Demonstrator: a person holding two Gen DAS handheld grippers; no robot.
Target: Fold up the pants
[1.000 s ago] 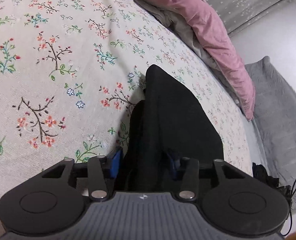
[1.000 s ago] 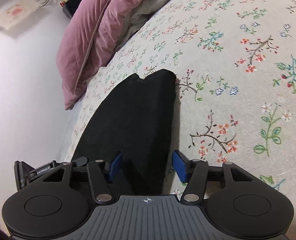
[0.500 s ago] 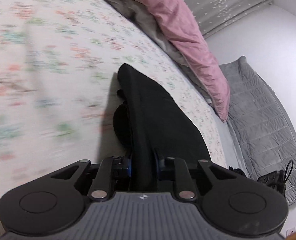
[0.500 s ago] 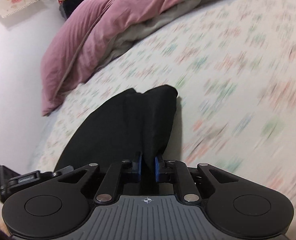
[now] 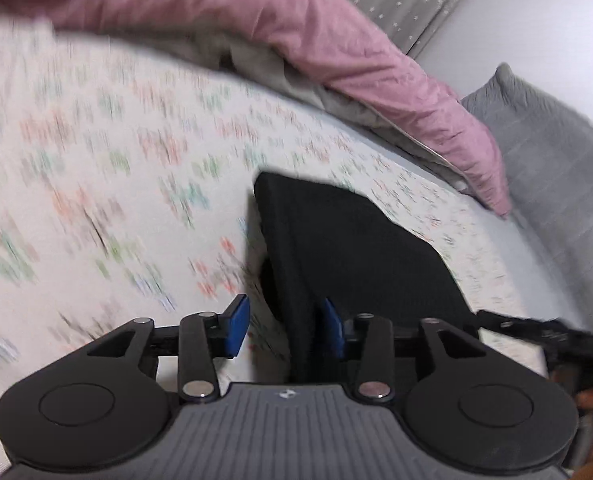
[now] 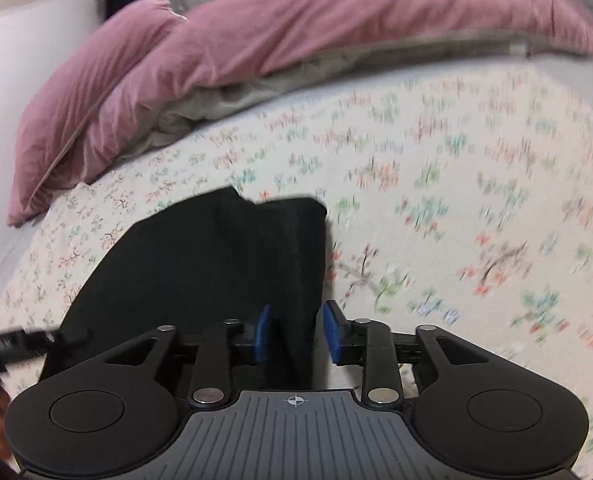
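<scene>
the bed (image 5: 96, 184) with its flowered sheet takes up nearly everything, and a pink quilt (image 5: 336, 40) over a grey blanket (image 6: 232, 100) is heaped along its far side, well apart from the work. a grey pillow (image 5: 556, 168) sits off the bed's edge.

the black pants (image 5: 356, 248) lie folded into a long strip near that edge, running straight away from both tools toward the quilt, near end at the tools. the left gripper (image 5: 284, 328) straddles one long side, the right gripper (image 6: 296, 334) the other (each equally near, i'd say).

both sets of jaws are opening; cloth stands between them, brushing the left tool's right pad, with gaps at the others, so nothing looks pinched. open sheet lies beyond the far end, so i'd judge nothing blocks folding lengthwise.
</scene>
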